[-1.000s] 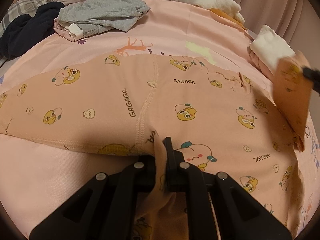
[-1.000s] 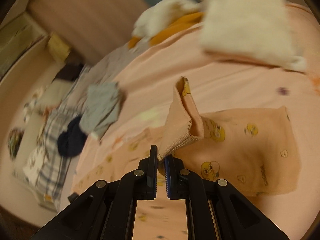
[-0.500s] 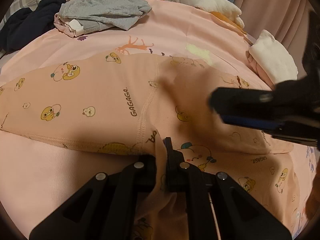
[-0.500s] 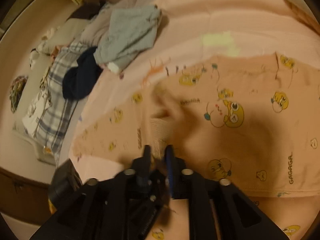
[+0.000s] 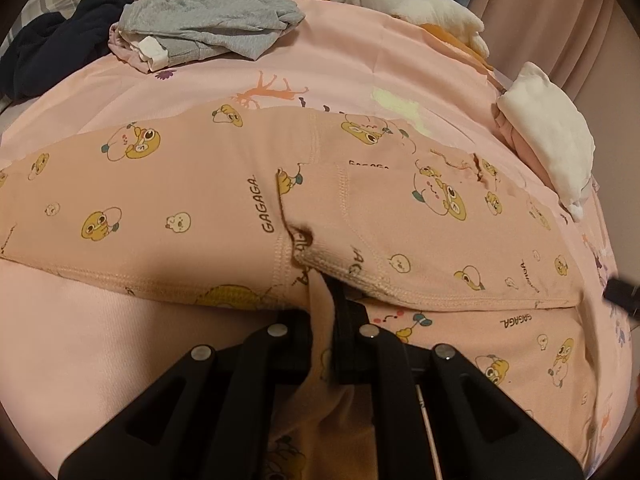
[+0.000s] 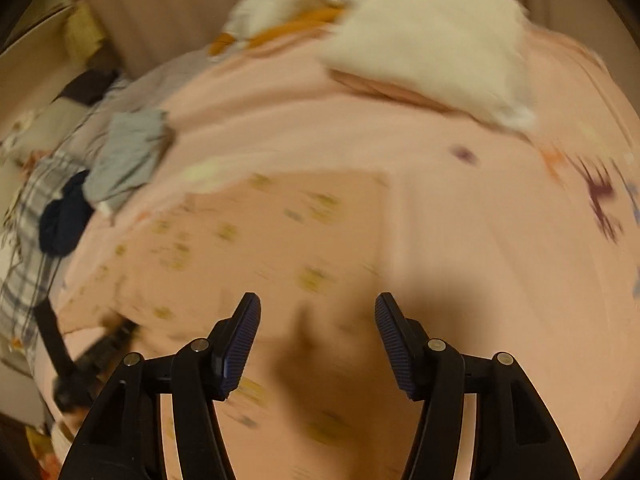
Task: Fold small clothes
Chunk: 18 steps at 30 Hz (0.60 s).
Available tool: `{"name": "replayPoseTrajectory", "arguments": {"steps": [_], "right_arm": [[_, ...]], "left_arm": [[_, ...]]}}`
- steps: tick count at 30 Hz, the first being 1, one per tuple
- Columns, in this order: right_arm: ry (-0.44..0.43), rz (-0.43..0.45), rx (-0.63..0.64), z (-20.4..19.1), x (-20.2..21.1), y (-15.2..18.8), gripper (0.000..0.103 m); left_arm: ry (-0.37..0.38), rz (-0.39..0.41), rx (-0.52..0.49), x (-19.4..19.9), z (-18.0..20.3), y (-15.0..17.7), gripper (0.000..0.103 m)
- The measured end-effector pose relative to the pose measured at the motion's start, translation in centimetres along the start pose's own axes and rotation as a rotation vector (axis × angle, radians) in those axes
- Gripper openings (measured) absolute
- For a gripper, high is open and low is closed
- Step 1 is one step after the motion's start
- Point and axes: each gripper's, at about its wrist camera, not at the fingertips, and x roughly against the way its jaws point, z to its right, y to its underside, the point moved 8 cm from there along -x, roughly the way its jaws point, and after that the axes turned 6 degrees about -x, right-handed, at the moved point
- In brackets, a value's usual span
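**Peach printed garment half-folded on the bed, one hand-held gripper pinching, one releasing**

Left wrist view: the left hand-held gripper, at 6 o'clock, is pressed together on a fold of the peach cartoon-print garment, which lies spread across the pink bedsheet. A folded-over flap rests on the garment toward 3 o'clock. A grey garment lies at 11 o'clock and a white folded cloth at 2 o'clock. Right wrist view, blurred: the right hand-held gripper has its jaws spreading, nothing between them, above the peach garment
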Motion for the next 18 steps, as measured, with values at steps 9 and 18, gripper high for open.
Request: {"name": "replayPoseTrajectory", "arguments": {"steps": [9,18], "right_arm": [[0.033,-0.046,0.038,1.4,-1.4,2.9,0.06],[0.252,0.071,0.149,1.5,-4.2,2.5,0.051]], "left_arm": [[0.06,-0.011,0.111,3.1,-1.6,-2.4,0.01],[-0.023,-0.021,0.066,3.0,-3.8,-3.4,0.015]]}}
